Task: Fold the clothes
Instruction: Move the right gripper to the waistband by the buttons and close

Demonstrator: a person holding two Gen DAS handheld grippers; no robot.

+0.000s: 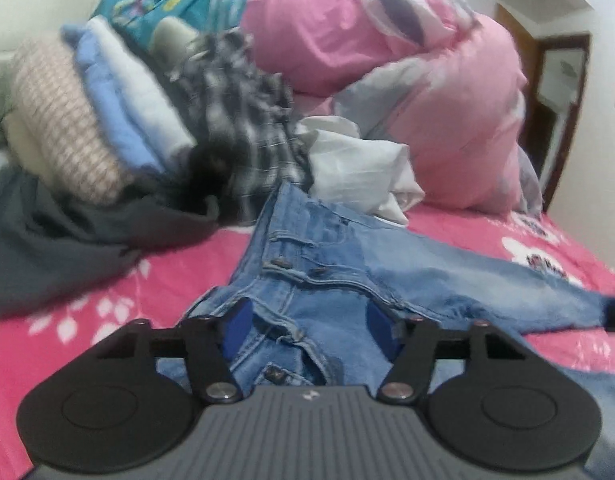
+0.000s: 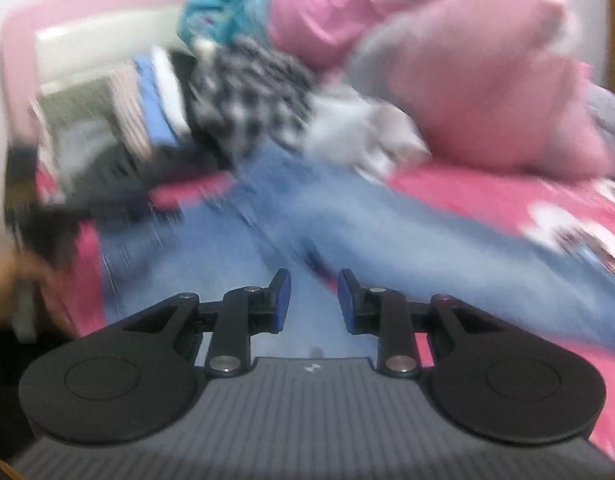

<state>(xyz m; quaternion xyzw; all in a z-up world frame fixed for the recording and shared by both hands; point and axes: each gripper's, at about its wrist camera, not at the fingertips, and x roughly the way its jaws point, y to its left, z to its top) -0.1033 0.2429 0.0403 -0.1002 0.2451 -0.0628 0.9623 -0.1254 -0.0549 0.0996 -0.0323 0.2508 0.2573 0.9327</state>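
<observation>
Light blue jeans [image 1: 327, 280] lie spread on the pink floral bedsheet [image 1: 87, 312], waistband toward me and one leg running off to the right. My left gripper [image 1: 309, 330] is open, and its blue pads [image 1: 237, 326] straddle the bunched waistband. The right wrist view is motion-blurred. In it the jeans [image 2: 347, 216] stretch across the bed below my right gripper [image 2: 314, 300]. That gripper is open with a narrow gap, and nothing shows between its fingers.
Behind the jeans sit a white garment [image 1: 359, 168], a black-and-white plaid garment [image 1: 243, 120], a dark grey garment [image 1: 47, 232] and folded blue, white and patterned items [image 1: 107, 112]. A big pink and grey duvet [image 1: 447, 100] fills the back right. A door [image 1: 559, 92] stands beyond.
</observation>
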